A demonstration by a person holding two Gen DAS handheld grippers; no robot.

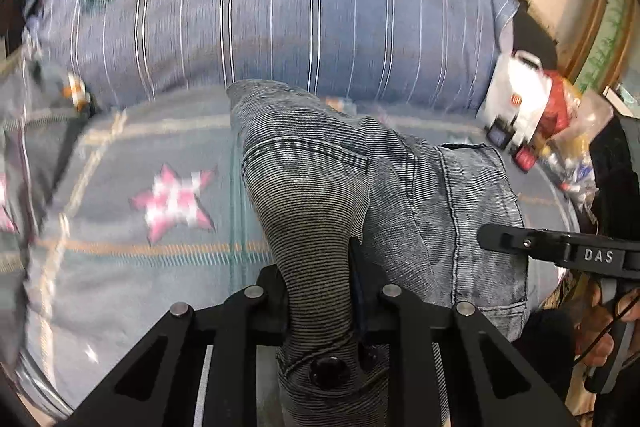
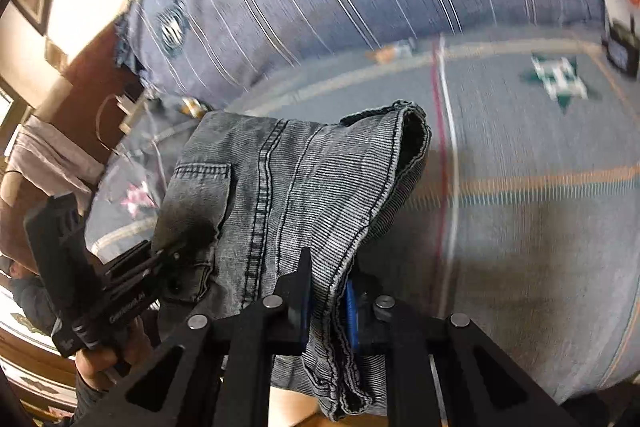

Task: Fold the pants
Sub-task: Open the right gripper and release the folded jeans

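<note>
2 grippers pinched the grey ribbed pants (image 1: 320, 195). Left gripper (image 1: 318, 291) clamped the buttoned waistband; right gripper (image 2: 326, 301) clamped a stitched edge.

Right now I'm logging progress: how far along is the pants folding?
Early. Done: both grippers have grabbed the grey pants. In hand: left gripper clamps the buttoned waistband, right gripper clamps another edge, the fabric bunched above the bedspread. Left: spreading flat and every fold.

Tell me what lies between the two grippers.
Only the grey jeans: the left gripper and right gripper each pinch them, with denim spanning the gap, seen in both wrist views.
</note>
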